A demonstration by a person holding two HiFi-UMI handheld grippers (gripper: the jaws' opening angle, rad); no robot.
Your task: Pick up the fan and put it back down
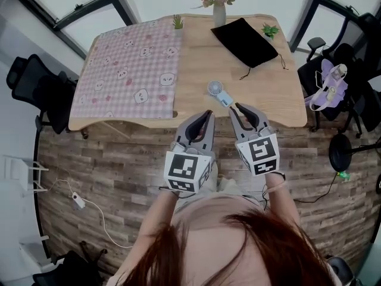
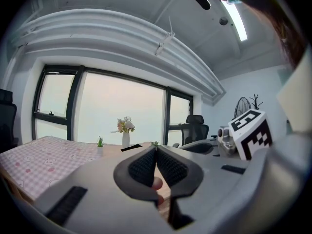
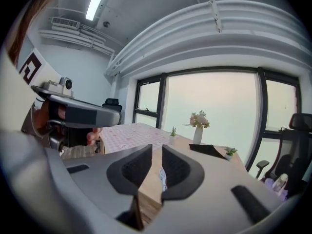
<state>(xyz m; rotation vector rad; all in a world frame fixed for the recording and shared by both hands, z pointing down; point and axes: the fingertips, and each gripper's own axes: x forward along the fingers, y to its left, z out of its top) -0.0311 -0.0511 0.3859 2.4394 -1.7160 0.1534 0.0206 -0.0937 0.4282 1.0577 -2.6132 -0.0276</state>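
The fan (image 1: 218, 92) lies by the counter's (image 1: 250, 91) near edge (handle toward the person), just beyond the right claw (image 1: 236, 108), whose jaws stand slightly apart, gripping nothing. The left claw (image 1: 208, 114) has its jaws together.

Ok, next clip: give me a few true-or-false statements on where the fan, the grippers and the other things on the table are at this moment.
1. The fan lies on the bare wood of the table, off the checked cloth. True.
2. The right gripper is clamped on the fan. False: its jaws stand a little apart and grip nothing. The fan lies on the table ahead of them.
3. The left gripper has its jaws together with nothing between them. True.
4. The black pouch lies on the checked cloth. False: it lies on bare wood at the table's far right.
5. A vase of flowers stands at the table's far edge. True.
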